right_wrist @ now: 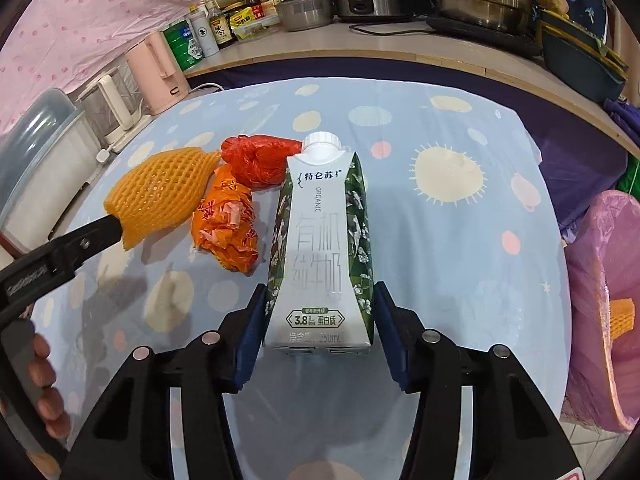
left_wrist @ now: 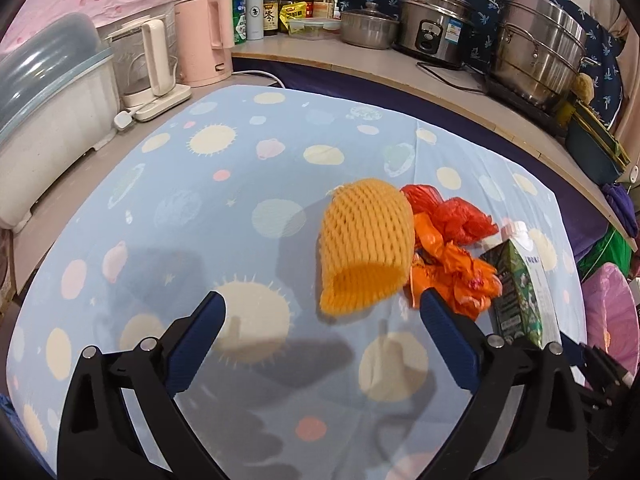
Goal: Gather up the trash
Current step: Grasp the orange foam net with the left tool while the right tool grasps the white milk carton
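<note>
An orange foam fruit net (left_wrist: 366, 246) lies on the blue patterned tablecloth (left_wrist: 224, 208), just ahead of my open, empty left gripper (left_wrist: 320, 308). Beside it lie a red plastic bag (left_wrist: 452, 216) and a crumpled orange wrapper (left_wrist: 456, 276). A white and green milk carton (right_wrist: 322, 240) stands upright between the fingers of my right gripper (right_wrist: 320, 312); the blue pads sit at both sides of its base. The net (right_wrist: 160, 196), red bag (right_wrist: 260, 160) and wrapper (right_wrist: 228, 232) show left of the carton. The left gripper's arm (right_wrist: 64, 256) reaches the net's edge there.
A pink-lined bin (right_wrist: 604, 304) with a foam net piece inside stands off the table's right edge. Kettles (left_wrist: 152, 64), bottles (left_wrist: 260, 8), a rice cooker (left_wrist: 436, 24) and steel pots (left_wrist: 540, 60) line the counter behind. A dish rack cover (left_wrist: 44, 92) is at the far left.
</note>
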The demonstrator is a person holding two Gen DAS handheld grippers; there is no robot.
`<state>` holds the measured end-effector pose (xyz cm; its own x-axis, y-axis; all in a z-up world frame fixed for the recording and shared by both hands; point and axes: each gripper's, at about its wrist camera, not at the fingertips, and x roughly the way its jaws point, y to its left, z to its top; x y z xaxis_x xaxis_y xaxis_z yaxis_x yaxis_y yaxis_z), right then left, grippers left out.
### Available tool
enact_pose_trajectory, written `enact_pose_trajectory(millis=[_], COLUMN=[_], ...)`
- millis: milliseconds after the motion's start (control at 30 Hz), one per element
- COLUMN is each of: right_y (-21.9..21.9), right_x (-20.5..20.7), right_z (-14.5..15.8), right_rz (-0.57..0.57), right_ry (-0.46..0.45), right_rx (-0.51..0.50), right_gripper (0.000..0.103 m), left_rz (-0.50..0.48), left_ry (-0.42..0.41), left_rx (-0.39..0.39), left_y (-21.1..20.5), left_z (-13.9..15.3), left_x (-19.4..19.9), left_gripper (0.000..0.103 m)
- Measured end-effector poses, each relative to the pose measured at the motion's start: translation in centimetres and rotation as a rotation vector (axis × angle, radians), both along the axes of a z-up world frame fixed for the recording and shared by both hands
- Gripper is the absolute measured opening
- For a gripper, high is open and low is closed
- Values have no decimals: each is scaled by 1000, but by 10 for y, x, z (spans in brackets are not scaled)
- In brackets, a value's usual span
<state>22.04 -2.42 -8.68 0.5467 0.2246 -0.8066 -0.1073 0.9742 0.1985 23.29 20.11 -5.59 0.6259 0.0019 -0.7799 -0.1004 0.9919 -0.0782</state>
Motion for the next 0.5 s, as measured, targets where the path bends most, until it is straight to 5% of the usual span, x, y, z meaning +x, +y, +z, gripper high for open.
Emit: enact_pose_trajectory(millis=[200, 367, 500], right_y=[-2, -5, -9], right_x=[0, -4, -10], right_z=[-1, 2, 9], right_rz=[5, 6, 3], right_ry=[-2, -8, -19], right_rx=[11, 20, 32], right_gripper=[50, 49, 49], left_rz=[-14, -55, -58], left_ry=[-3, 23, 23], left_rx=[-40, -89, -85], left_y=[3, 3, 3], left_z=[-9, -12, -7], left_x=[22, 28, 22], left_gripper=[91, 39, 13])
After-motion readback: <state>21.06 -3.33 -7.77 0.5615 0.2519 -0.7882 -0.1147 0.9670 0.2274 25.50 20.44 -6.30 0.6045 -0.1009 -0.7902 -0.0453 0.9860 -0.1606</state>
